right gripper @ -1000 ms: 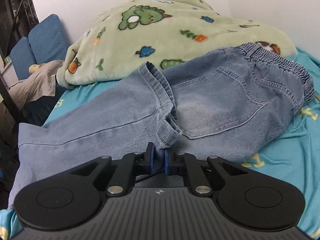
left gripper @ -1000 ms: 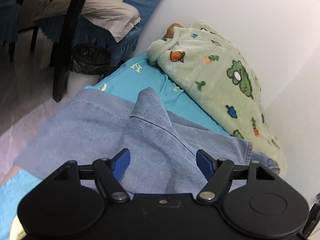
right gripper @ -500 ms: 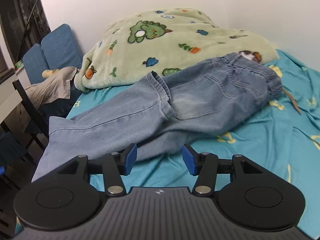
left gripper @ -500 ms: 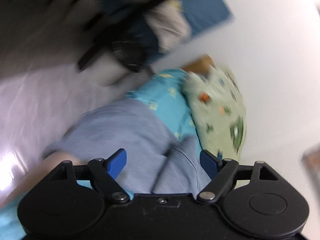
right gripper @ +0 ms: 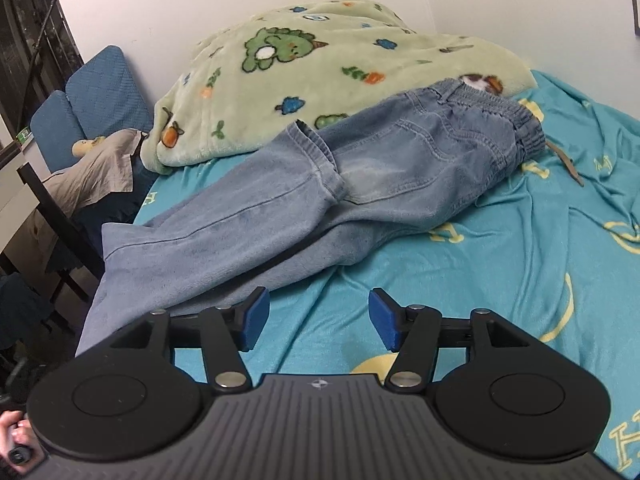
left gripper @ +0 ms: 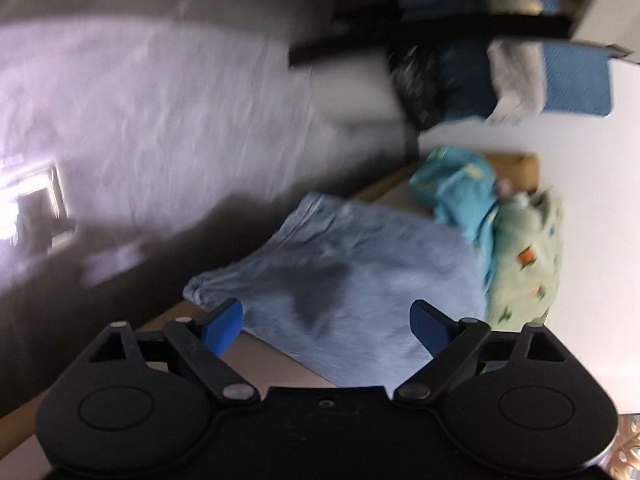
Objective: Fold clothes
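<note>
A pair of jeans (right gripper: pixel 360 184) lies on the bed (right gripper: pixel 500 248) ahead of the right gripper (right gripper: pixel 316 320), one leg doubled over the seat, the other trailing off the bed's edge, a fold apparently half made. The right gripper hangs wide and empty; the left gripper (left gripper: pixel 326 322), equally wide, hovers over denim. A green blanket (right gripper: pixel 320 64) lies beyond.

One pair of jeans (right gripper: pixel 320 184) lying on one bed (right gripper: pixel 520 260). One green blanket (right gripper: pixel 320 72) sitting behind. Two blue cushions (right gripper: pixel 100 92) leaning at left. One beige garment (right gripper: pixel 96 168) draping there. Two tongs showing, left (left gripper: pixel 326 320) and right (right gripper: pixel 318 318).
</note>
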